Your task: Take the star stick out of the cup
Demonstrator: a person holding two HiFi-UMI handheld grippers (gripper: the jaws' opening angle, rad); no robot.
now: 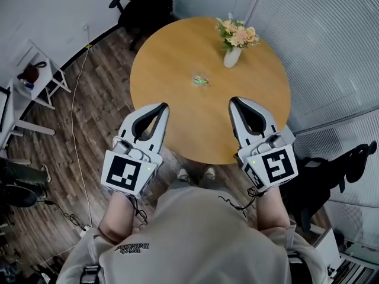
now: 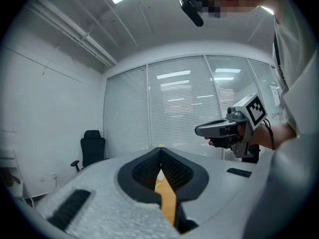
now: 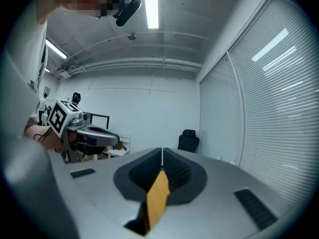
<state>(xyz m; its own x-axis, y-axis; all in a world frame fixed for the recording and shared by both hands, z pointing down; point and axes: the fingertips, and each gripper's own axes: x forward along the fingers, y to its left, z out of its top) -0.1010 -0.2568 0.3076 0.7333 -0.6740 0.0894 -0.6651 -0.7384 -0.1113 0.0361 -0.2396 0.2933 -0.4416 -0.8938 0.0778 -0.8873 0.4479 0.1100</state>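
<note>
A small clear cup point(image 1: 201, 80) with a green star stick in it stands near the middle of the round wooden table point(image 1: 177, 58). Both grippers hover over the table's near edge, well short of the cup. My left gripper point(image 1: 164, 105) is shut and empty, its tips point(image 2: 160, 149) meeting. My right gripper point(image 1: 233, 100) is also shut with nothing held, jaws together point(image 3: 162, 149). In the left gripper view, a green speck of the stick point(image 2: 157, 185) shows through the slit between the jaws. Each gripper view shows the other gripper beside it.
A white vase point(image 1: 232, 57) of flowers stands on the table behind the cup, to its right. A black office chair point(image 1: 127, 10) sits beyond the table, a white stand point(image 1: 41, 78) at the left, a dark chair point(image 1: 337, 170) at the right. Blinds line the right wall.
</note>
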